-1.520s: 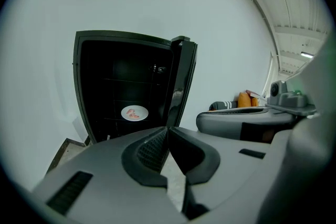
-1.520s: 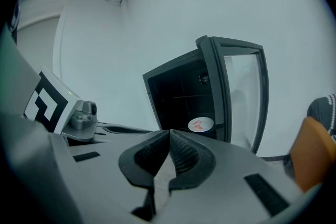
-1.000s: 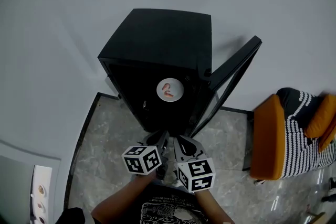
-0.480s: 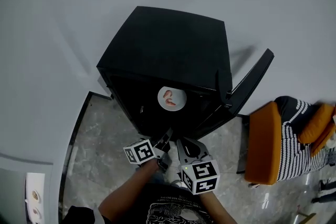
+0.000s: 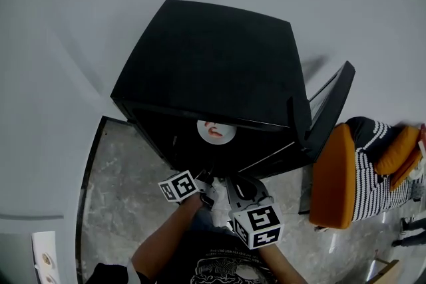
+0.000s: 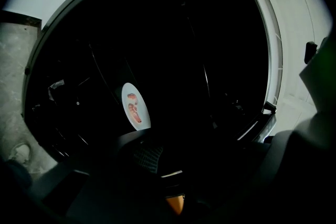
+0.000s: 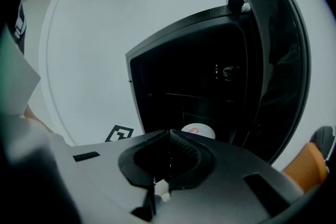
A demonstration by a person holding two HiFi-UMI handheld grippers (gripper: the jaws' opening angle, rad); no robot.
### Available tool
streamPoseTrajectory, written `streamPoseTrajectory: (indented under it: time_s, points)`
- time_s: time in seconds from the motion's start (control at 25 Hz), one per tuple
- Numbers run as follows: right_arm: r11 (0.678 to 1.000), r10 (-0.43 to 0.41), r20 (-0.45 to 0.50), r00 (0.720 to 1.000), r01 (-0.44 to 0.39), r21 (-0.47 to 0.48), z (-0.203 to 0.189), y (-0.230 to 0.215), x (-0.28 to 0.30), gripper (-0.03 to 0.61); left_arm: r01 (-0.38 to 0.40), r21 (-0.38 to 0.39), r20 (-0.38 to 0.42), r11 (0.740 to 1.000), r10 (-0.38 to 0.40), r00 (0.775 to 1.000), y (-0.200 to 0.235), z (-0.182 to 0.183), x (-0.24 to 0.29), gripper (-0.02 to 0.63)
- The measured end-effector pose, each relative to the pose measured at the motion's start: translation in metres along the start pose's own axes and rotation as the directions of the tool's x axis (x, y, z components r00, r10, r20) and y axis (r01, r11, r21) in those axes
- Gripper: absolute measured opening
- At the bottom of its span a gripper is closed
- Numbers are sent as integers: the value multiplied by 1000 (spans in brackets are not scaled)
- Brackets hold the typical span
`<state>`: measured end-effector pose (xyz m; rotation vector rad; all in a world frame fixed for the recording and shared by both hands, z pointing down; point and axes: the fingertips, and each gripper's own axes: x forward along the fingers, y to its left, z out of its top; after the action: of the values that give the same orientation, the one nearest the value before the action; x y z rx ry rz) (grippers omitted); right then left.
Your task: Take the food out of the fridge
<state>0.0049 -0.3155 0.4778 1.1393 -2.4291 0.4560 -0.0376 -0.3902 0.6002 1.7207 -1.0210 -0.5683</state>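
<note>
A black mini fridge (image 5: 213,56) stands against the wall with its door (image 5: 329,110) swung open to the right. On a shelf inside rests a white plate (image 5: 216,132) carrying red food. My left gripper (image 5: 206,177) is level in front of the opening; its jaws are nearly together and just starting to open, with nothing between them. In the left gripper view the plate (image 6: 135,106) lies ahead of the dark left gripper (image 6: 152,149). My right gripper (image 5: 230,181) hovers beside it, shut and empty. The right gripper view has the right gripper (image 7: 169,139) below the plate (image 7: 198,131).
An orange chair (image 5: 333,176) with a striped cushion (image 5: 376,163) stands right of the open door. Grey marble floor (image 5: 120,176) runs in front of the fridge and a white wall behind it. Wire shelves cross the dark inside of the fridge (image 6: 210,86).
Both grippers have come nearer to the fridge opening. The left one has sunk and rolled. The head view has shifted closer over the fridge.
</note>
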Motion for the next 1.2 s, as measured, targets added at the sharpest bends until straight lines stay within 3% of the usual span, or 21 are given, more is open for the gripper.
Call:
streamPoseTrajectory:
  time_s: [0.4,0.8,1.2]
  points:
    - [999,-42,-8,999,42,3,9,-13,27,22,-37,-96,-51,995,32,998,45,3,27,127]
    - [998,-68,-25,997,68,5,8,-22,40,21,-77,-128,-85,989,67,994,65,4,48,137]
    - [996,-85,-43,995,85,5,4,-30,47,21,-131,-213,-106,968,110,988,80,5,63,135]
